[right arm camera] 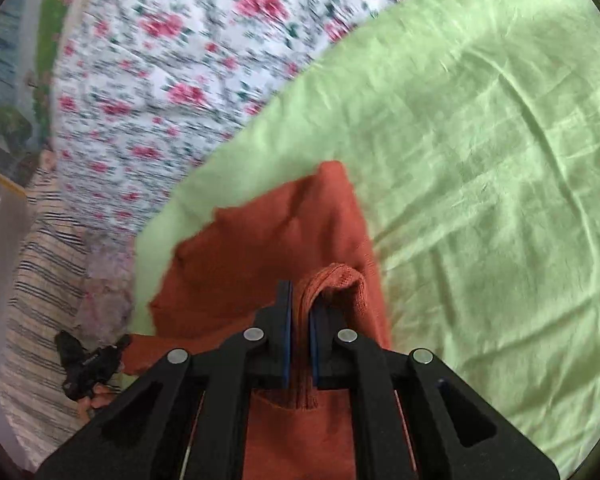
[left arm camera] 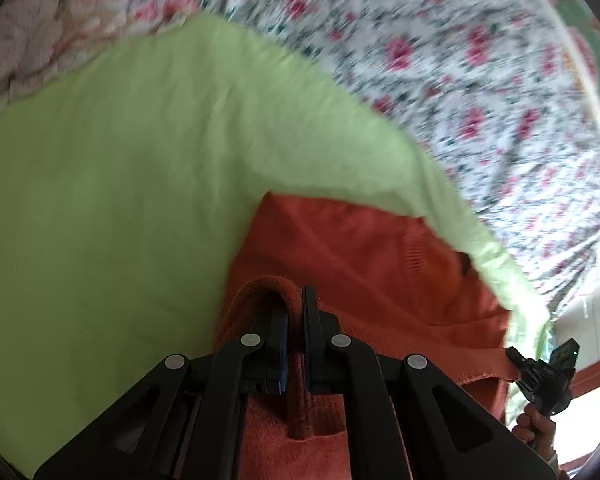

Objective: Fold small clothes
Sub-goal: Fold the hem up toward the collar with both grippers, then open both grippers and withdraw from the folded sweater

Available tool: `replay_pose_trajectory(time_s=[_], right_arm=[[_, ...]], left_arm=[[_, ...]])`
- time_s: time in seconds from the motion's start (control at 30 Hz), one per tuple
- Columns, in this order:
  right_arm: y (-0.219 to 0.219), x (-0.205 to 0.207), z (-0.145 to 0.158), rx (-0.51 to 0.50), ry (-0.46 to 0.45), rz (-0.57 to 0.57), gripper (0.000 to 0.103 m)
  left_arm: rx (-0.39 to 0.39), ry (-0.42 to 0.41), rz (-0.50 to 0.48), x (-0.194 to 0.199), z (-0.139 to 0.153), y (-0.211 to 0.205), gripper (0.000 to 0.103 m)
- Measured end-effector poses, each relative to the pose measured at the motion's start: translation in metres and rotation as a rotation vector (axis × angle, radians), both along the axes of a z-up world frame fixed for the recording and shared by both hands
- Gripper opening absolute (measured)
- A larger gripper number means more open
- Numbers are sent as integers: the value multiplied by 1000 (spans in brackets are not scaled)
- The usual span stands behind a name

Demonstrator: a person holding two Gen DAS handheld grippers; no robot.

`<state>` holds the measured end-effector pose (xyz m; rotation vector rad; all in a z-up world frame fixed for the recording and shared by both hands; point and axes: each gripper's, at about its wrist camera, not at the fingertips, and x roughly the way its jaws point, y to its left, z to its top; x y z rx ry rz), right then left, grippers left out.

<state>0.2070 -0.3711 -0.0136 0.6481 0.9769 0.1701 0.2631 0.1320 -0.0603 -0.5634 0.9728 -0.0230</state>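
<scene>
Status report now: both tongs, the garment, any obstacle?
Left tongs shut on orange garment. Right tongs shut on it too. Garment hangs over green sheet. No obstacle seen.

Light green sheet point(right arm camera: 480, 168) spread on bed w/ floral bedsheet point(right arm camera: 160, 80) under it; striped cloth point(right arm camera: 40, 280) beside floral bedsheet's edge.

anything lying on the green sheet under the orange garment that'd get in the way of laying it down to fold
Nothing visible does. Both grippers, left and right, pinch the orange garment above bare green sheet.
</scene>
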Motion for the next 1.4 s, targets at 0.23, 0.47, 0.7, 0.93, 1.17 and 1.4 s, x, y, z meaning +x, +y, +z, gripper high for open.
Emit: replay_pose_trajectory(time_s=[0.23, 0.47, 0.7, 0.93, 1.17, 1.4], right_arm=[[-4, 9, -7, -37, 83, -15, 15], [20, -42, 38, -140, -56, 19, 57], [118, -38, -14, -300, 84, 509, 57], [75, 28, -7, -394, 21, 361, 53], [26, 51, 13, -360, -49, 134, 55], [15, 32, 25, -291, -50, 3, 55]], left_arm=[[-4, 41, -50, -15, -6, -15, 12], [3, 72, -326, -70, -9, -100, 24], [55, 111, -375, -48, -27, -132, 24], [118, 73, -242, 25, -14, -93, 25], [143, 8, -22, 54, 8, -53, 40], [154, 26, 20, 26, 7, -39, 41]])
